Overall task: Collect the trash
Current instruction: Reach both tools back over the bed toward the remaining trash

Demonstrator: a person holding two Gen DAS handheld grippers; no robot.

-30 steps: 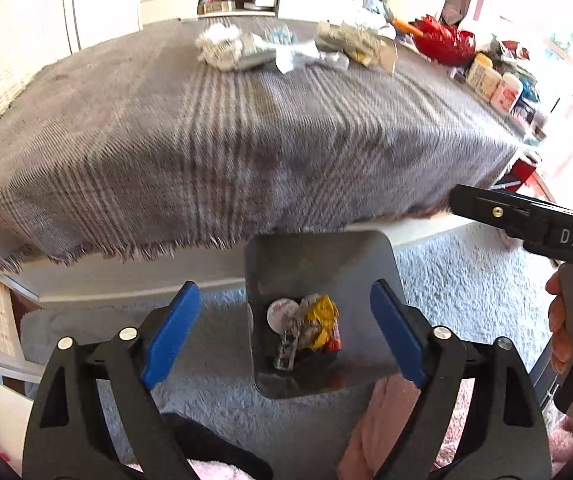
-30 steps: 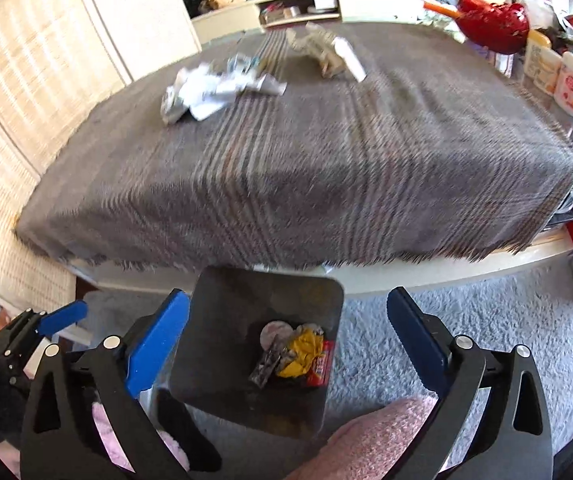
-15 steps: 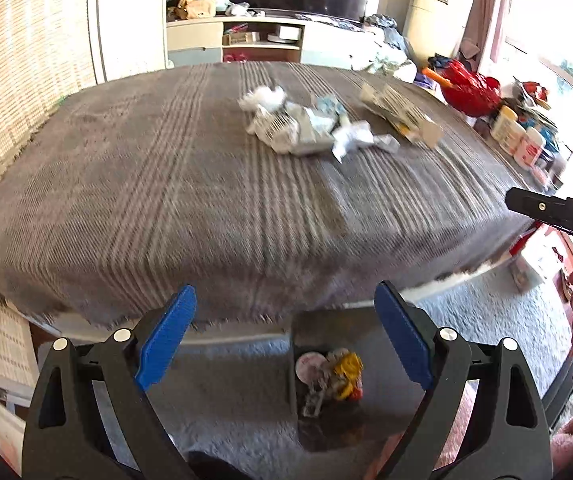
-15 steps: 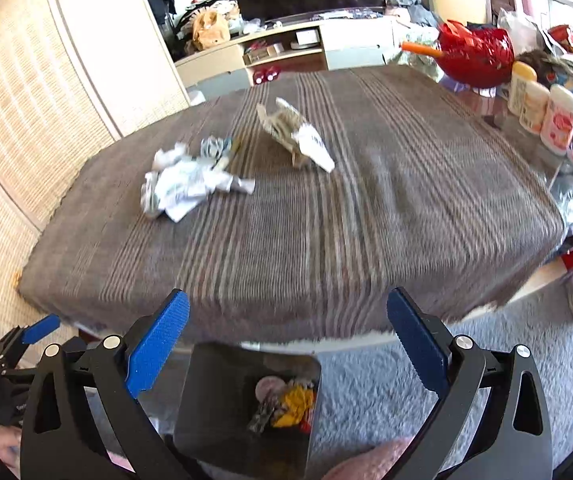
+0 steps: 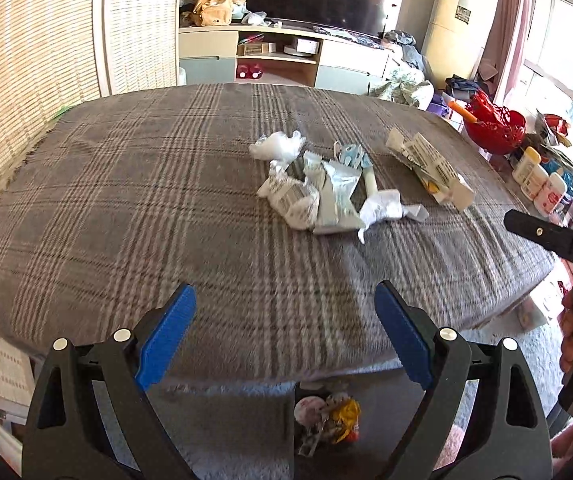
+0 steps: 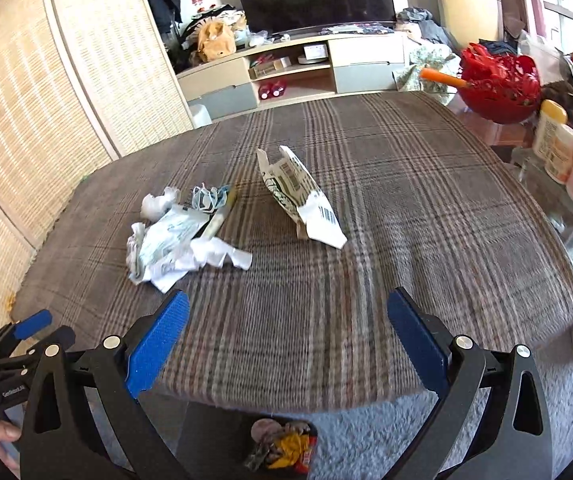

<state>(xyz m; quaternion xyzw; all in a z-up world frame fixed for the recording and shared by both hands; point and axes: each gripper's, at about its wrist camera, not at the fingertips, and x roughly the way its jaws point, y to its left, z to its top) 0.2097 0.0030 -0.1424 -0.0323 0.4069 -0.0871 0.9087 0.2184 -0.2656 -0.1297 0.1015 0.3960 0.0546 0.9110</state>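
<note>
A pile of crumpled white wrappers and plastic (image 5: 318, 192) (image 6: 178, 236) lies on the plaid-covered table (image 5: 126, 200) (image 6: 406, 200). A torn paper package with a barcode (image 5: 430, 168) (image 6: 302, 196) lies to its right. A dark bin holding wrappers (image 5: 326, 420) (image 6: 282, 448) stands on the carpet below the table's near edge. My left gripper (image 5: 286, 336) is open and empty over the near table edge. My right gripper (image 6: 286, 340) is open and empty, also over the near edge, and its body shows in the left wrist view (image 5: 558, 240).
A red basket (image 5: 494, 120) (image 6: 498, 80), bottles and jars (image 6: 566, 152) crowd the table's right end. A TV stand (image 5: 286, 56) stands beyond the table. Woven panels (image 6: 26, 120) line the left wall. Grey carpet (image 6: 386, 432) lies below.
Both grippers have risen and tilted up from over the bin to above the table edge. The bin has dropped to the bottom of both views. The trash pile is now closer.
</note>
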